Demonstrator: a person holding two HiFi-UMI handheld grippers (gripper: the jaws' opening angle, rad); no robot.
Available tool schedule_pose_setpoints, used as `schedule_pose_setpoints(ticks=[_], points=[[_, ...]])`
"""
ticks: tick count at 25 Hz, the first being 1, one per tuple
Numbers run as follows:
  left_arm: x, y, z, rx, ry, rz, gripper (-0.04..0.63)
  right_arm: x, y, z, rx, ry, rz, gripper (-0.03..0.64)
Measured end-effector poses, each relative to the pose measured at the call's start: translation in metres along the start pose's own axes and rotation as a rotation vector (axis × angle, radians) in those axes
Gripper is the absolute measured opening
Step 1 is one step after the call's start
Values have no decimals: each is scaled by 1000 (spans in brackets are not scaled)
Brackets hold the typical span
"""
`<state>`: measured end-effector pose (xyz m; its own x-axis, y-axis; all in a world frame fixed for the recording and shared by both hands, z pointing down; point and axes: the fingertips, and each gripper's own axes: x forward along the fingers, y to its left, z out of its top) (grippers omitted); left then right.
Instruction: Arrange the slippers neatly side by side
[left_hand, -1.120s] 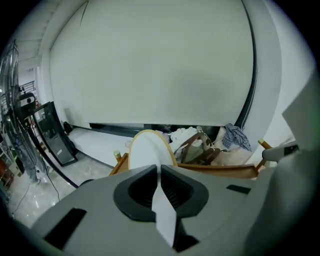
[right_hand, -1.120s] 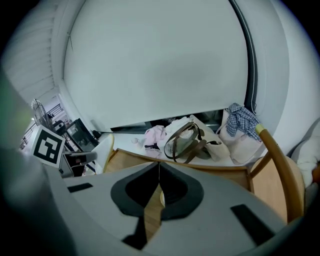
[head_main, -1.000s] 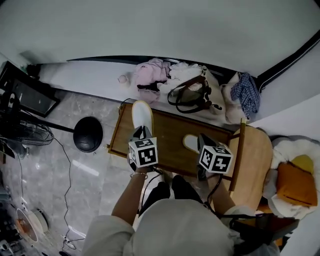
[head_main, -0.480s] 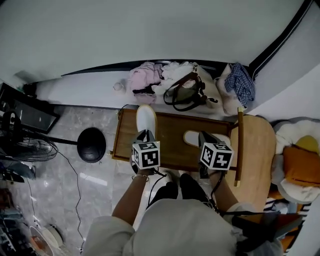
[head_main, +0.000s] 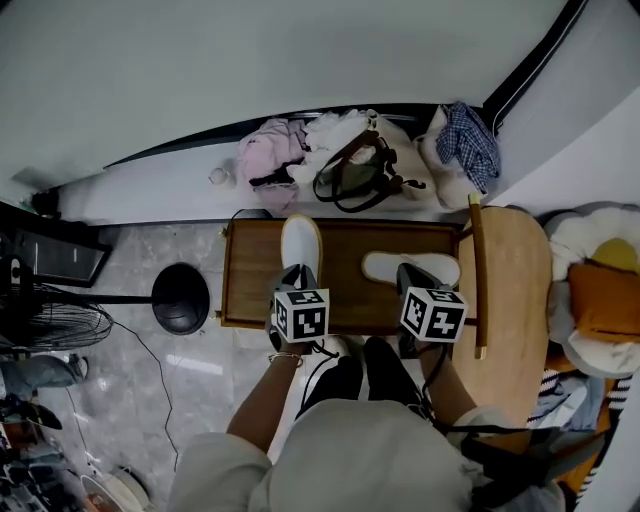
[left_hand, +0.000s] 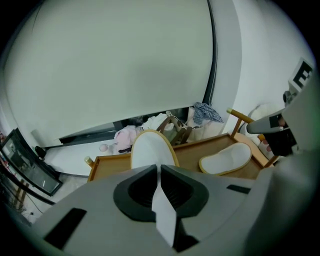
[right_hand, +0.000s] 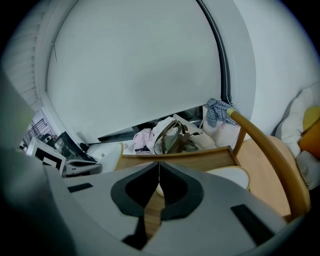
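on the wooden surface (head_main: 250, 290), left gripper (left_hand: 159, 169) jaws pinch the left slipper (left_hand: 152, 150) by its thin heel edge. right gripper (right_hand: 159, 164) jaws are pressed together near the right slipper (head_main: 412, 266), lying crosswise. they look light and floppy, so i'd grab the rim.

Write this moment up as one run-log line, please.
left gripper: shut on lengthwise slipper | right gripper: shut, by crosswise slipper | alignment: not yet done

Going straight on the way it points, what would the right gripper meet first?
Probably the slipper lying crosswise on the wooden tray, just beyond the right gripper and its closed tips; depth is hard to judge.
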<state>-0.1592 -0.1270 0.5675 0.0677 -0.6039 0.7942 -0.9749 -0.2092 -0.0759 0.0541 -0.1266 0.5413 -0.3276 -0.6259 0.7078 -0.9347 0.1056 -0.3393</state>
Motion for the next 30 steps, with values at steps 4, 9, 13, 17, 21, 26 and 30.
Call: schedule_pose_setpoints(ticks=[4, 9, 13, 17, 21, 26, 30], points=[[8, -12, -3, 25, 15, -25, 35, -3, -10, -7, 25, 3, -25, 34], [25, -20, -14, 20, 54, -53, 35, -2, -19, -13, 47, 9, -52, 34], [37, -25, -21, 37, 77, -66, 35, -3, -27, -21, 63, 23, -71, 34], [47, -30, -25, 47, 88, -78, 35, -6, -35, -33, 82, 42, -91, 34], [55, -33, -25, 41, 95, -80, 35, -6, -43, -37, 92, 51, -103, 34], [61, -35, -28, 31, 106, -90, 35, -5, -47, -40, 91, 57, -108, 34], [64, -36, -30, 42, 116, -98, 35, -4, -49, -43, 93, 62, -109, 34]])
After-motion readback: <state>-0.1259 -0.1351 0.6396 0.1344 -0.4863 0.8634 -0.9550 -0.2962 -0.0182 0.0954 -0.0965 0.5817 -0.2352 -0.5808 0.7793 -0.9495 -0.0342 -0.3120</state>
